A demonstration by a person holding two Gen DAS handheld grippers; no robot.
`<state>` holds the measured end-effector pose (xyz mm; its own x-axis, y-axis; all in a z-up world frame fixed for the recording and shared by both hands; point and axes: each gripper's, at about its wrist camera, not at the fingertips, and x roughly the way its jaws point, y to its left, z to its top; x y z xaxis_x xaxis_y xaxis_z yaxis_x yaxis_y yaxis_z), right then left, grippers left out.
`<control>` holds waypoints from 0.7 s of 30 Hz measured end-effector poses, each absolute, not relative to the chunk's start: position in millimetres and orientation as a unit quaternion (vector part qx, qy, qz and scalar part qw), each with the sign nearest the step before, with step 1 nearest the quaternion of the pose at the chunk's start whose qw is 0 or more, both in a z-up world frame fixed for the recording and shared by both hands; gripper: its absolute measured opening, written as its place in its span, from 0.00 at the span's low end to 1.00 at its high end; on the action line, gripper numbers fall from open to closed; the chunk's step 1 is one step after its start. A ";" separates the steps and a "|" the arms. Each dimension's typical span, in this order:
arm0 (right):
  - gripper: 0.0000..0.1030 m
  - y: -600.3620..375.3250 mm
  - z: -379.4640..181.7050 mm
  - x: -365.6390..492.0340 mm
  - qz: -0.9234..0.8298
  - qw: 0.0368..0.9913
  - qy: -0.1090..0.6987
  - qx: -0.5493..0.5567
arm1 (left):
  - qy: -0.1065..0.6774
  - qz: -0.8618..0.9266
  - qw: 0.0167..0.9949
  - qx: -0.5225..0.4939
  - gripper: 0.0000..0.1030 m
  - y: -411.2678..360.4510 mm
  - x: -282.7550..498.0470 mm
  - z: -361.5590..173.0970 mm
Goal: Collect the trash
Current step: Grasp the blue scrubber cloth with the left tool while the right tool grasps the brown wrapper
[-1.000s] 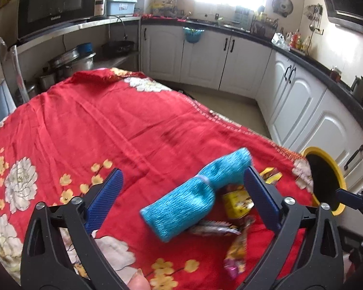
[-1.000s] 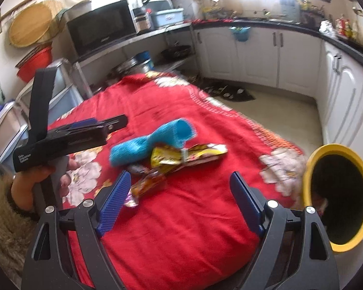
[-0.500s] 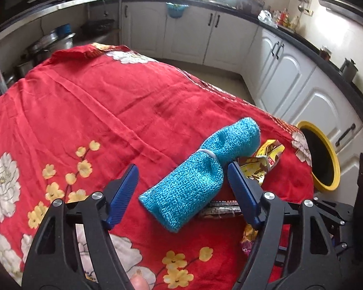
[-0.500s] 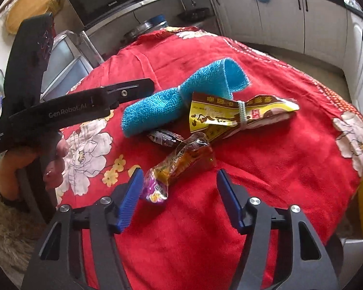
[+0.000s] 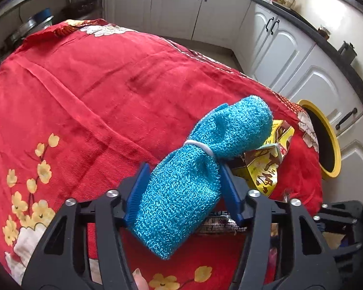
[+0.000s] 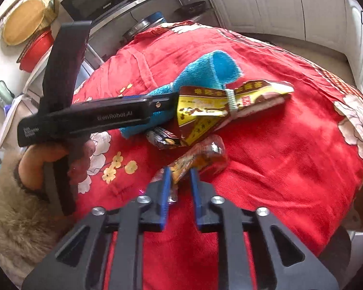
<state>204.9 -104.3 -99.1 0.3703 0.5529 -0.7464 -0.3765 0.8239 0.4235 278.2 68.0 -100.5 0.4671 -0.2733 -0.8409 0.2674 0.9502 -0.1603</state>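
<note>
Covering the whole table, the red floral cloth point(image 5: 89, 91) serves as your reference surface. Its far side drops toward the white cabinets point(image 5: 171, 7), and its right edge falls just beside the yellow-rimmed bin point(image 5: 332, 145), which stands below the cloth level. A broad bare stretch of cloth lies beyond and to the left of the trash cluster; the cluster itself sits on the near right part of the cloth, close to the bin-side edge.

Your left gripper point(image 5: 184, 181) is held low over the cloth, angled forward, and its blue fingers point(image 5: 139, 188) are clamped on the near half of the blue knitted roll point(image 5: 196, 169), which is bound at its middle by a white band. Half a second ago these fingers stood wide apart on either side of the roll; they have since closed onto it.

Your right gripper point(image 6: 179, 181) reaches in from the near edge of the cloth, with its jaws pinched on the end of the orange snack wrapper point(image 6: 198, 155). Earlier those jaws were spread around it.

The yellow and brown packet point(image 6: 220, 104) rests against the roll's far end, and the dark wrapper point(image 6: 163, 137) lies on the cloth between the packet and the orange snack wrapper
</note>
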 end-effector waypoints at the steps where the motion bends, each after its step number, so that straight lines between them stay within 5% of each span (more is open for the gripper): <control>1: 0.12 -107.3 -98.7 204.4 0.282 0.822 0.485 0.095 | 0.489 -0.156 0.858 0.004 0.39 66.7 276.1 -99.7; 8: 0.10 -129.9 -93.9 200.0 0.274 0.824 0.480 0.121 | 0.475 -0.147 0.867 0.020 0.19 61.6 266.2 -92.6; 21: 0.07 -154.5 -74.9 195.5 0.264 0.846 0.450 0.115 | 0.422 -0.099 0.900 -0.040 0.17 85.1 241.6 -53.9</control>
